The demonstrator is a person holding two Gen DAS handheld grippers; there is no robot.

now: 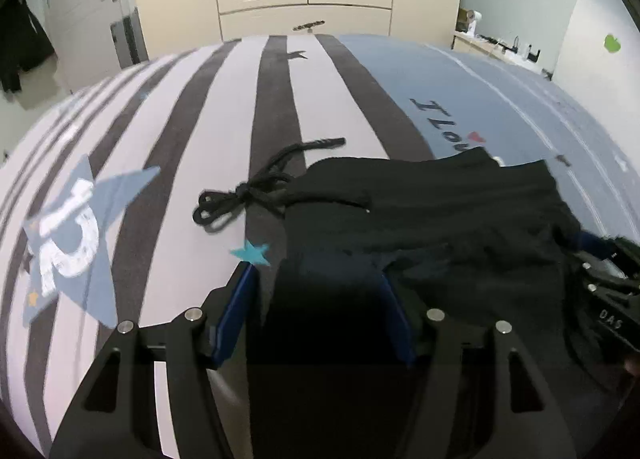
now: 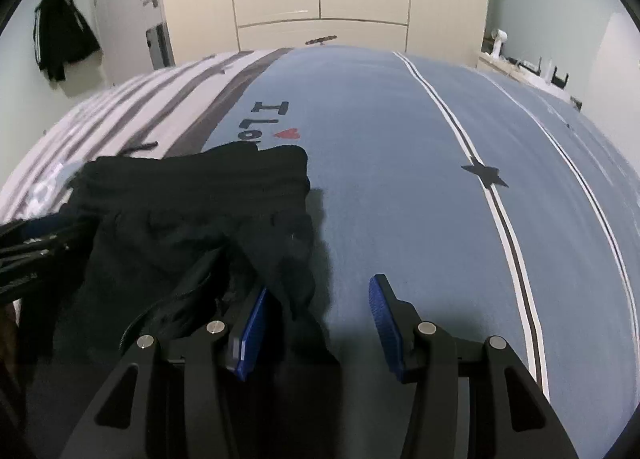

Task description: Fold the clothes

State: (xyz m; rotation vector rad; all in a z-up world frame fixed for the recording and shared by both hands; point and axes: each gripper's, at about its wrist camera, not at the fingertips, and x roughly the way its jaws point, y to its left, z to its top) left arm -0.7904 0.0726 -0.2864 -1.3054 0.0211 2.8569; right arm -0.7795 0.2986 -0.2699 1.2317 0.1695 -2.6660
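While the black garment lies bunched on the bed, both grippers stand over its near edge, ready for a fold.

With the black garment sitting on the striped bedspread where grey stripes meet the blue panel, its knotted drawstring trails off to the left. The left gripper has dark cloth filling the gap between its moderately parted jaws; whether the blue pads actually pinch it I cannot tell. The right gripper stands partly open, cloth lying against its left pad only, bare blue sheet under the rest of the gap. To fold well, I judge each gripper should take a firm corner hold at matching points, lift together, smooth the bunched layers, and keep the drawstring tucked inside rather than dragging.
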